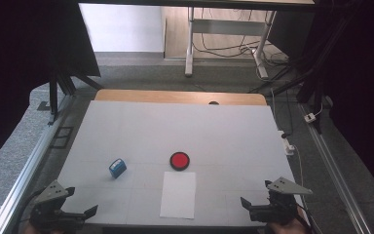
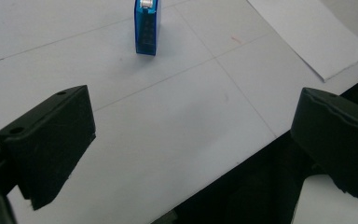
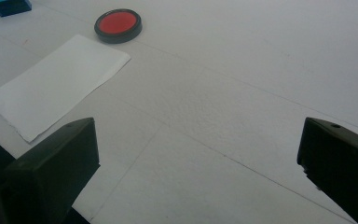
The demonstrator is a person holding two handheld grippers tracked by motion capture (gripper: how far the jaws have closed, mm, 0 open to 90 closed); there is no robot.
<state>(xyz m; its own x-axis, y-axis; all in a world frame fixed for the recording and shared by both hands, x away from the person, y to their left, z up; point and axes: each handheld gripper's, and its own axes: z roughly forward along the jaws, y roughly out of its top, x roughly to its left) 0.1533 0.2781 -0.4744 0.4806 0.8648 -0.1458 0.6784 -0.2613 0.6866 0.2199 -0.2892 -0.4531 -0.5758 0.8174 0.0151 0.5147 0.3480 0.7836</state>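
Matt white paper sheet [image 1: 177, 194], glossy blue plastic box [image 1: 117, 168], matt table [image 1: 224, 131].

Both grippers, the left gripper [image 1: 80, 202] and the right gripper [image 1: 253, 194], are black, each topped by a grey three-cornered plate with small holes. Their blocky jaws carry small screw holes; black cables trail behind.

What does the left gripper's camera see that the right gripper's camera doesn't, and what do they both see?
The left gripper view looks over the near edge of the white table, with dark space below it. The right gripper view has the round red-and-black disc. Both see the small blue block, close and upright for the left, just a corner at the top for the right, and the white paper sheet. Both also show their own black jaws standing wide apart, with nothing between them.
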